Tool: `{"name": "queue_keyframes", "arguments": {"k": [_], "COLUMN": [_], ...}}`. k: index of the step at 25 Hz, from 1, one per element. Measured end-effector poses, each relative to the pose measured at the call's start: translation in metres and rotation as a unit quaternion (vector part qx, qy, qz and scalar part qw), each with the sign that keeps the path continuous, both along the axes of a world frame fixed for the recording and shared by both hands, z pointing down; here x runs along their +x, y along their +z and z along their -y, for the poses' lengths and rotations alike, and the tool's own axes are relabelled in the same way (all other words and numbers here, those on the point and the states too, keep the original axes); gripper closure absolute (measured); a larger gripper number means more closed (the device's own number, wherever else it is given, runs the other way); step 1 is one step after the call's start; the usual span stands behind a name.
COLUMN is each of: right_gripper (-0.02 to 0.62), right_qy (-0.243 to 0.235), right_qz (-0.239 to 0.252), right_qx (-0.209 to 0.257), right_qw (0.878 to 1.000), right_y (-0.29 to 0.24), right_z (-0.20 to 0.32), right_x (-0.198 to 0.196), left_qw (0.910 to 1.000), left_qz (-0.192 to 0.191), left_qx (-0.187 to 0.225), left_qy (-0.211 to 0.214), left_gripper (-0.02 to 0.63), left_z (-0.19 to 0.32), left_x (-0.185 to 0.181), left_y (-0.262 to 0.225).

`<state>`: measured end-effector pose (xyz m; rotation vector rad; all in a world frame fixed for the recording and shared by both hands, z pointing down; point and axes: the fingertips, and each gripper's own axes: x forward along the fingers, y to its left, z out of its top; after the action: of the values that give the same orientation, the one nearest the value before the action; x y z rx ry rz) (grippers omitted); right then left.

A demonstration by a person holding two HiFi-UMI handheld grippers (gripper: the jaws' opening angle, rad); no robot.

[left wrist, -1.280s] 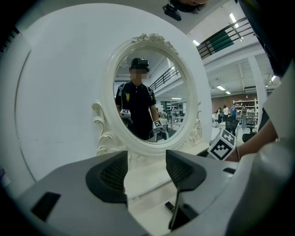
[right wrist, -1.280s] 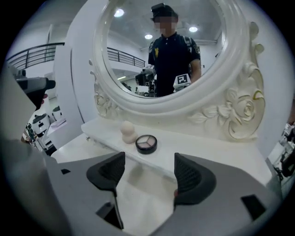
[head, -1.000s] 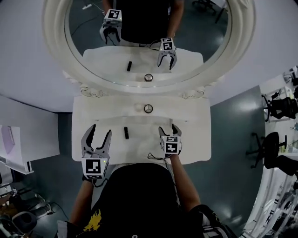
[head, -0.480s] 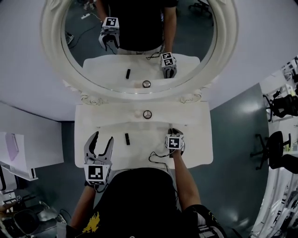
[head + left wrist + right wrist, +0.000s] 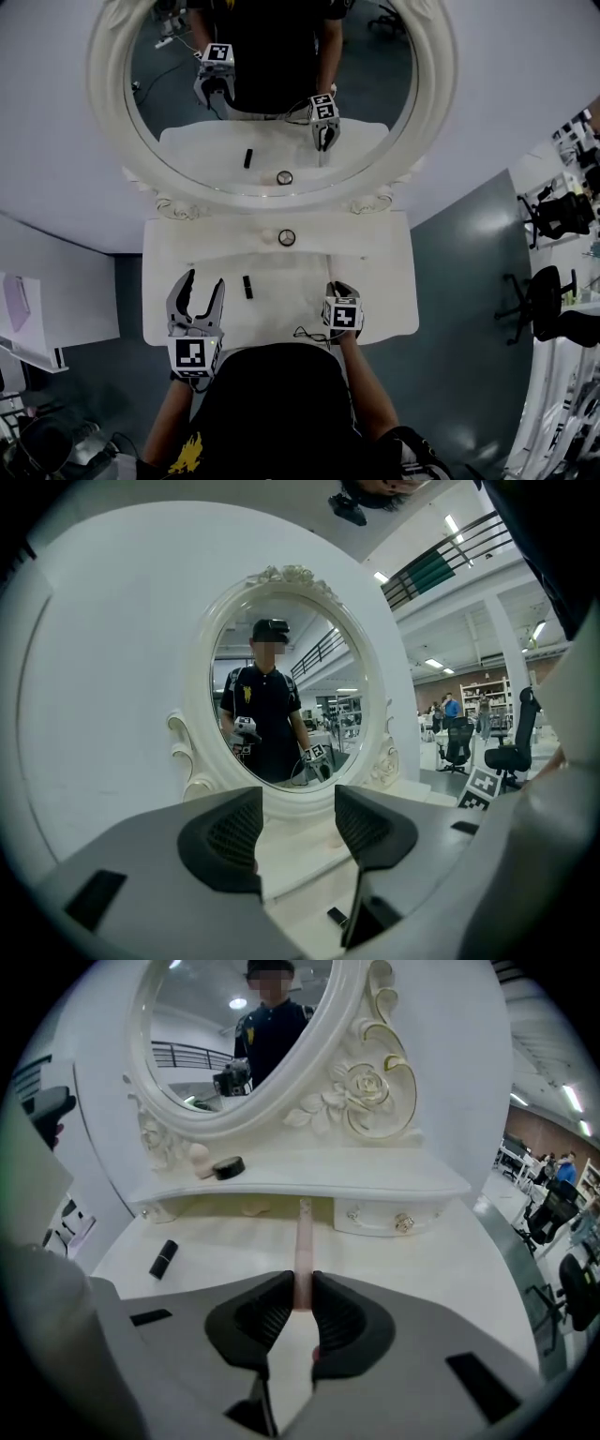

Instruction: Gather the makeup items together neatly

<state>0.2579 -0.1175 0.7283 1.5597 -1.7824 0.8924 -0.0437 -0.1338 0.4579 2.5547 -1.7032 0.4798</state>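
Observation:
My right gripper (image 5: 339,285) (image 5: 302,1303) hovers low over the white vanity table (image 5: 386,281). Its jaws are closing, and the pads press on a slim pale pink stick (image 5: 303,1241) that points toward the shelf. A black lipstick tube (image 5: 247,286) (image 5: 163,1258) lies on the tabletop between the two grippers. A round dark compact (image 5: 287,238) (image 5: 228,1167) sits on the raised shelf under the mirror. My left gripper (image 5: 200,279) (image 5: 298,823) is near the table's front left corner. Its jaws stand wide, narrowing slightly, with nothing between them.
An oval white-framed mirror (image 5: 262,94) rises behind the shelf and reflects the person and both grippers. A thin cable (image 5: 306,334) trails off the front edge. Small drawers with knobs (image 5: 403,1223) sit under the shelf. Office chairs (image 5: 548,300) stand to the right.
My right gripper's jaws have gone from wide to pressed on the pink stick, and it has shifted slightly. The left gripper has barely moved.

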Motion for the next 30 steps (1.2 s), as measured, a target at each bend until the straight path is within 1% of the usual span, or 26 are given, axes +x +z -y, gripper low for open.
{"name": "queue_keyframes", "arguments": {"k": [4, 8, 13, 18, 23, 27, 30], "right_gripper": [0.515, 0.515, 0.515, 0.515, 0.515, 0.515, 0.515], "right_qy": [-0.001, 0.0, -0.008, -0.004, -0.01, -0.009, -0.01], "right_qz": [0.027, 0.037, 0.041, 0.048, 0.052, 0.059, 0.057], "right_qx": [0.024, 0.053, 0.081, 0.105, 0.117, 0.109, 0.104], "right_qw": [0.999, 0.998, 0.996, 0.993, 0.992, 0.992, 0.993], "right_y": [-0.031, -0.058, -0.078, -0.099, -0.109, -0.104, -0.1], "right_z": [-0.015, -0.016, 0.012, 0.051, 0.084, 0.095, 0.102], "right_x": [-0.009, -0.018, -0.022, -0.028, -0.038, -0.046, -0.054], "left_qw": [1.0, 0.9998, 0.9993, 0.9994, 0.9995, 0.9994, 0.9996], "left_qz": [-0.007, -0.015, -0.02, -0.019, -0.019, -0.022, -0.021], "left_qx": [0.003, 0.0, 0.002, 0.0, 0.008, -0.002, -0.012], "left_qy": [-0.003, -0.015, -0.032, -0.03, -0.025, -0.028, -0.018], "left_gripper": [0.359, 0.359, 0.359, 0.359, 0.359, 0.359, 0.36], "left_z": [-0.008, -0.015, -0.019, -0.011, 0.005, 0.01, 0.013], "left_x": [0.0, -0.009, -0.015, -0.013, -0.007, -0.007, -0.002], "left_y": [0.003, 0.008, 0.011, 0.013, 0.008, 0.01, 0.014]}}
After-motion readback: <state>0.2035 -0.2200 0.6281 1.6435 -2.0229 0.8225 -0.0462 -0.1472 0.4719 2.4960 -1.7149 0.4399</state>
